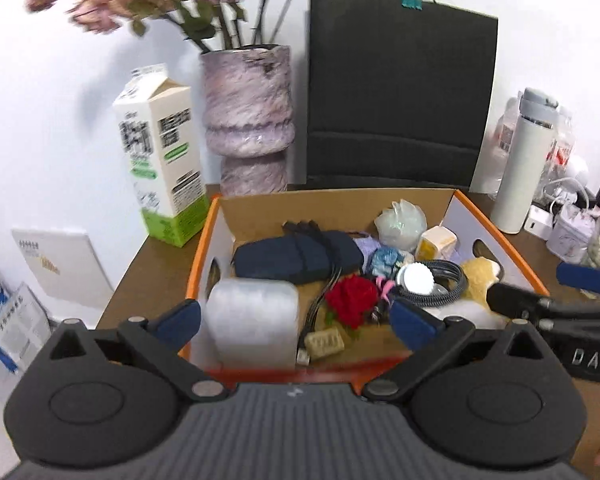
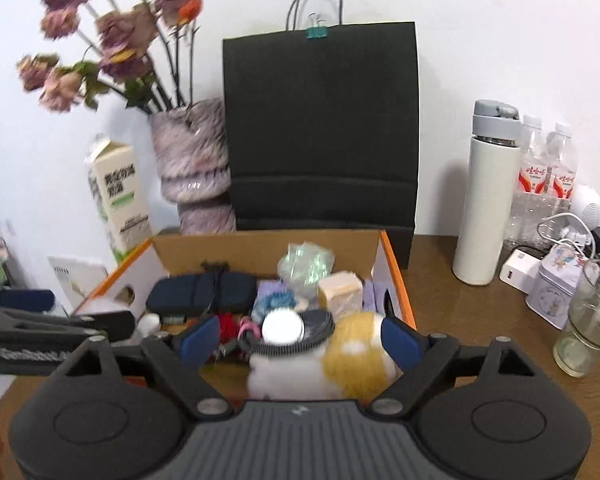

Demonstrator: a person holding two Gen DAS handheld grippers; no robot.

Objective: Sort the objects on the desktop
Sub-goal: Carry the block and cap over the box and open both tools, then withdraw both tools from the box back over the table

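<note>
An orange-rimmed cardboard box (image 1: 204, 248) (image 2: 396, 268) on the brown desk holds many small things: a navy pouch (image 1: 292, 258) (image 2: 200, 294), a clear tape roll (image 1: 254, 320), a red fabric rose (image 1: 352, 300), a white round lid (image 1: 415, 278) (image 2: 282, 326) on a coiled cable, and a yellow-and-white plush toy (image 2: 340, 360) (image 1: 482, 276). My left gripper (image 1: 296, 324) is open above the box's near edge, with the tape roll and rose between its blue pads. My right gripper (image 2: 300, 340) is open over the plush toy and lid.
Behind the box stand a milk carton (image 1: 160, 160), a pink vase (image 1: 248, 120) with dried flowers and a black paper bag (image 1: 396, 92). To the right are a white bottle (image 2: 488, 200), water bottles, a charger, a small tin (image 2: 552, 292) and a glass (image 2: 588, 320).
</note>
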